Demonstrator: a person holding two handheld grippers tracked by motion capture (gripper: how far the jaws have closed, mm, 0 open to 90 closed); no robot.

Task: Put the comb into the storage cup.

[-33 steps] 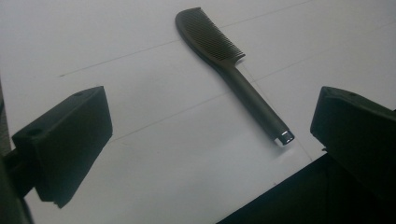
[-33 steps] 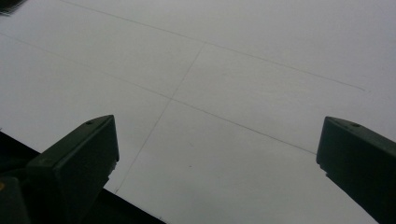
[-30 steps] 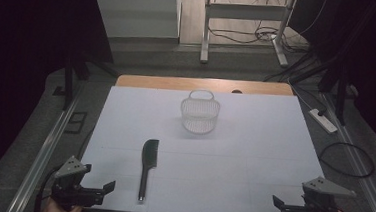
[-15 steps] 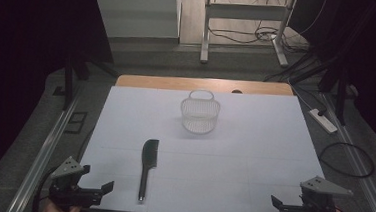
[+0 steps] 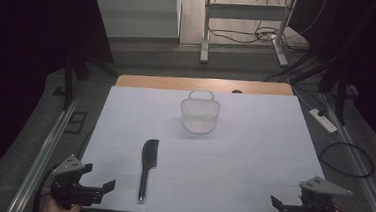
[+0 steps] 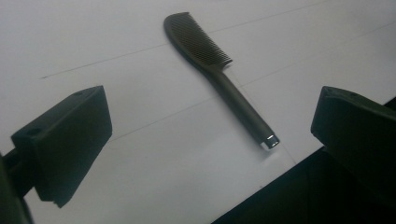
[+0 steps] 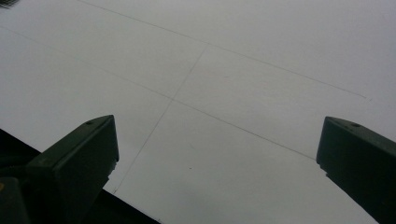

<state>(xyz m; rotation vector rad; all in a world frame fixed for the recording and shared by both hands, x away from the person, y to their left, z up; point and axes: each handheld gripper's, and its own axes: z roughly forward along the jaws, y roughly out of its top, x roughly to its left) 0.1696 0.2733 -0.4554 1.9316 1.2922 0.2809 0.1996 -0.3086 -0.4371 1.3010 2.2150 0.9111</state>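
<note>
We note the comb (image 5: 146, 166) lies flat on the white surface (image 5: 252, 155), handle toward the near edge for pickup; left gripper (image 5: 97, 187) nearest it, released; right gripper (image 5: 282, 205) released, well apart

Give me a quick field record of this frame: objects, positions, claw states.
comb: black comb flat on the white table, teeth end away from the person, handle toward the near edge
basket: white mesh basket upright, beyond the comb, apart from it
left claw: open, at the near left corner, comb ahead of it
right claw: open, at the near right corner, over bare table
contact: none
</note>
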